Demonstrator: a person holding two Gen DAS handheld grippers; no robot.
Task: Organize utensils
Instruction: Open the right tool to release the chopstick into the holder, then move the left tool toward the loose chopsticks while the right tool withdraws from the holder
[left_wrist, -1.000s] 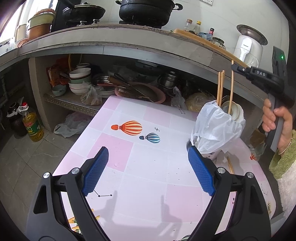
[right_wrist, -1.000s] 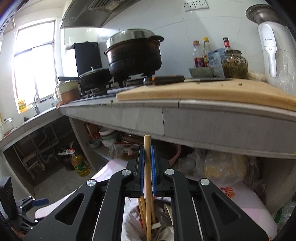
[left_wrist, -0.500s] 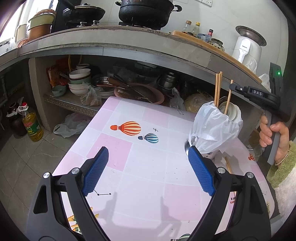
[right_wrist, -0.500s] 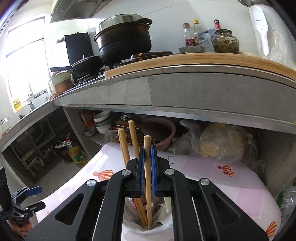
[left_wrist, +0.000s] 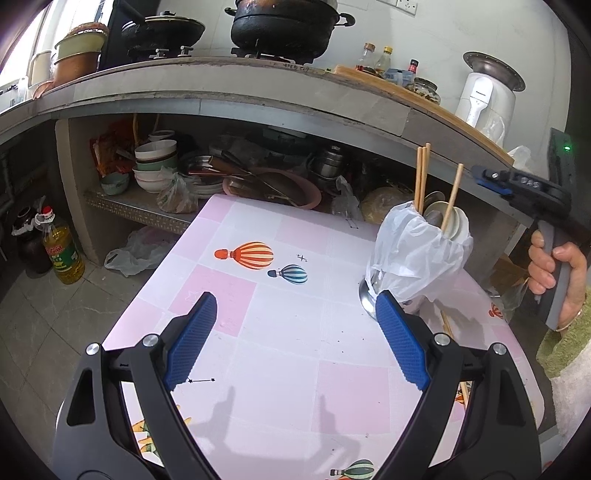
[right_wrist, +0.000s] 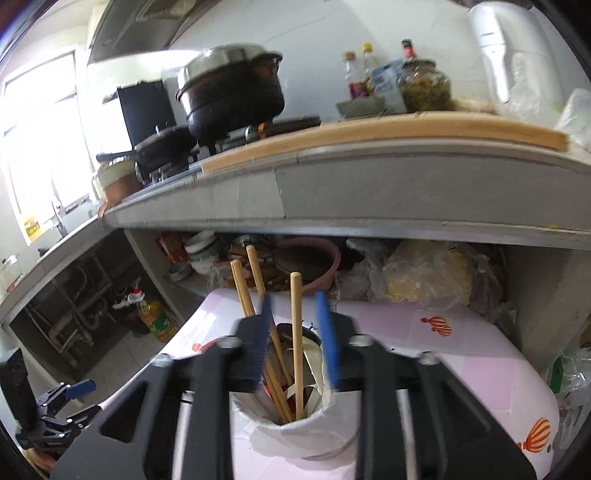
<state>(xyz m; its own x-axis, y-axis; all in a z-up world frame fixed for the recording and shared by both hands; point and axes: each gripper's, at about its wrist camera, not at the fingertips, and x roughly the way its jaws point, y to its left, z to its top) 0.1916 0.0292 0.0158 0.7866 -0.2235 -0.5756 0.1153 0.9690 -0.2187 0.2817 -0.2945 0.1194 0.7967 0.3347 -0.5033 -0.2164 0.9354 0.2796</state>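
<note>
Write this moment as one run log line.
right gripper: just opened, released chopstick | chopstick: standing in bag-lined holder | left gripper: open, empty

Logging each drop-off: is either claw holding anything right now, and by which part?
Nothing is held. The right claw has just been opening; the chopstick stands free between its pads in the holder. The left claw is open, empty.

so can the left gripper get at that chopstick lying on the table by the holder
Probably yes. The left gripper is open and empty over the table. The loose chopstick lies just behind its right finger, beside the bag-wrapped holder, which crowds one side; nothing covers it.
</note>
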